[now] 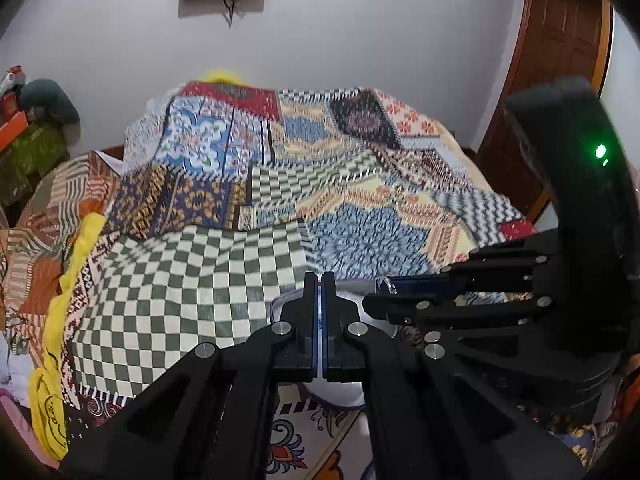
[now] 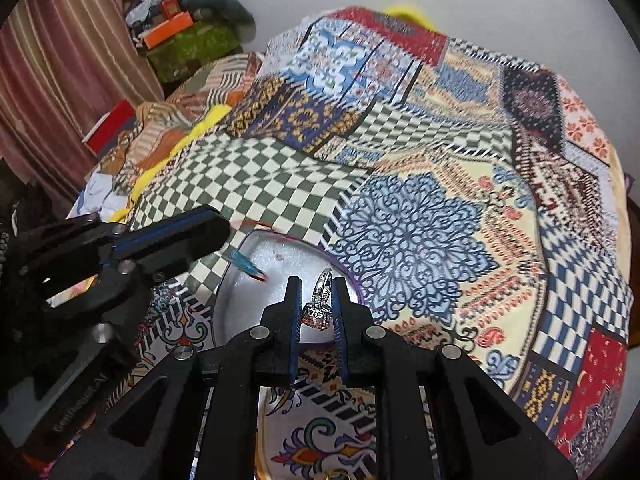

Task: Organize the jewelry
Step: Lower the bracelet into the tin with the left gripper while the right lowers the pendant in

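Ring (image 2: 321, 305) sits pinched between the right gripper (image 2: 318, 308) jaws, held over the white-lined container (image 2: 240, 300) on the patchwork bedspread (image 2: 420, 208). Left gripper (image 1: 319, 312) is closed, holding nothing visible. Placement judged still pending; other jewelry not discernible.

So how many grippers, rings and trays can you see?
Grippers: 2, left shut and empty, right holding the ring
Rings: 1
Trays: 1, white with a purple rim
Total: 4
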`<state>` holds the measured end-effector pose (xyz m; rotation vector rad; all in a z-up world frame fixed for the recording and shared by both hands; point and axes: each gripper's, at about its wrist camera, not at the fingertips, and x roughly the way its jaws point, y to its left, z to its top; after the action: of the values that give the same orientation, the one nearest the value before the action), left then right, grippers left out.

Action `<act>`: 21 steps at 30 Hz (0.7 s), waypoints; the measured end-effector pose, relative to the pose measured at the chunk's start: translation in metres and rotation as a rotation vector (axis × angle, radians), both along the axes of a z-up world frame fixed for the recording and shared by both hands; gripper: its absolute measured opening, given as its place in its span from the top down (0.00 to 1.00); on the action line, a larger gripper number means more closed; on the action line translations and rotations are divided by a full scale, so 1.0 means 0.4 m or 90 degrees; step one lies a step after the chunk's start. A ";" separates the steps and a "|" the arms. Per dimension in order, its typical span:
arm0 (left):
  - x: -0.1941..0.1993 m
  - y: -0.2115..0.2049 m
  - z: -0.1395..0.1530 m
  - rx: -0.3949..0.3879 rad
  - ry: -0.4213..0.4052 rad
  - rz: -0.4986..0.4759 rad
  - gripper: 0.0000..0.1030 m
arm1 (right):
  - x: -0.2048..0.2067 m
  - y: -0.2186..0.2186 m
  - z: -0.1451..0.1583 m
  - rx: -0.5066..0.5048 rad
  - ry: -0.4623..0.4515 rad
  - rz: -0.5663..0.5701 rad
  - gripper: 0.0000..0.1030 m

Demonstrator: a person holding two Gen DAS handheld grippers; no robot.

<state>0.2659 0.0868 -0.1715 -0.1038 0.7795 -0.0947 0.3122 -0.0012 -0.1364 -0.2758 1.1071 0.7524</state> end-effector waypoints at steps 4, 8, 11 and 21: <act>0.004 0.008 -0.023 -0.007 0.015 -0.003 1.00 | 0.002 0.006 -0.018 -0.015 0.012 0.016 0.87; -0.002 0.010 -0.030 -0.001 0.018 -0.006 1.00 | -0.001 0.014 -0.025 -0.030 0.007 0.028 0.87; -0.015 0.010 -0.025 0.012 0.016 -0.005 0.99 | -0.004 0.017 -0.024 -0.035 -0.005 0.028 0.87; -0.056 0.044 -0.004 0.017 0.020 0.021 0.81 | -0.022 0.022 -0.009 -0.057 -0.033 0.024 0.87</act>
<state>0.2434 0.1044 -0.1733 -0.0923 0.8091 -0.0517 0.3032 0.0075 -0.1399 -0.3910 1.0902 0.7258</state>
